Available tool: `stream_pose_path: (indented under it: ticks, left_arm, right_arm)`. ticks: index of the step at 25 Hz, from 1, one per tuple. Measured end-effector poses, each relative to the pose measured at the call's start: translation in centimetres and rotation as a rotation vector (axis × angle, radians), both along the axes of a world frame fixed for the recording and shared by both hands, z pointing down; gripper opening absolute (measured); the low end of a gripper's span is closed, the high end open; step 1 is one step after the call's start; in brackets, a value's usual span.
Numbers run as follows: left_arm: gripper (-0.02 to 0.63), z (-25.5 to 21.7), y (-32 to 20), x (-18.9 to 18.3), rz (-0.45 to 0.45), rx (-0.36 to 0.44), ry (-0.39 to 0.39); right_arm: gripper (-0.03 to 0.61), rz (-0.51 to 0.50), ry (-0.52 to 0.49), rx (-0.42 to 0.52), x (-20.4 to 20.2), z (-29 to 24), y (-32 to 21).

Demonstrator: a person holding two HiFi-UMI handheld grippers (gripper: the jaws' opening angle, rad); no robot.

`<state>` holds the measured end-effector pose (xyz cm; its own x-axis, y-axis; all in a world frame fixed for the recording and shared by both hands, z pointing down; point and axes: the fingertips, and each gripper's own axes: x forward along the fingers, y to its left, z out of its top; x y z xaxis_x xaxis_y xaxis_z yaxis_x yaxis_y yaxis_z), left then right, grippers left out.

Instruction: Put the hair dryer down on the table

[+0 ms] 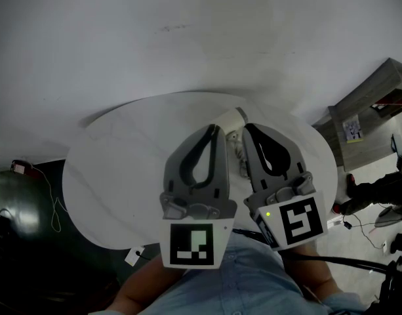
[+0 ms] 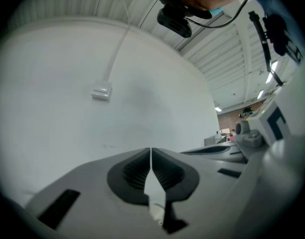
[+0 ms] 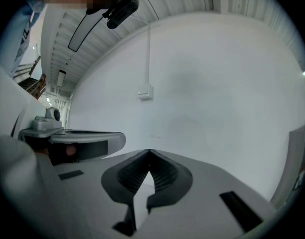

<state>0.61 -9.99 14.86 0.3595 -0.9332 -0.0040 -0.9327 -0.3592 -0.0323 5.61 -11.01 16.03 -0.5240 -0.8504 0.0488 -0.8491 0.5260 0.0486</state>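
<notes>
Tongs shut and empty, dryer seemingly down

Left tongs (image 2: 151,152) and right tongs (image 3: 149,153) are both closed on nothing, held level and side by side over the round white surface (image 1: 115,169). Between them and just beyond their tips, a pale object lies on that surface. It is probably the hair dryer (image 1: 231,119), though most of it is hidden. If so, it should be a stiff plastic shell, fairly light, smooth enough to slip, and heavier at the barrel. The handle close under the barrel looks the safest place to pinch.
</notes>
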Motion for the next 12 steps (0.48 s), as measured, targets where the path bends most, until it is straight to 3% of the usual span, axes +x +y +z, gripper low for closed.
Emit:
stream_pose_path:
  ticks: [12]
  left_arm:
    - [0.014,0.12,-0.06,-0.24,-0.007,-0.005,0.002]
  right_arm:
    - [0.011,-0.007,0.002,0.005,-0.25,-0.02,-0.01]
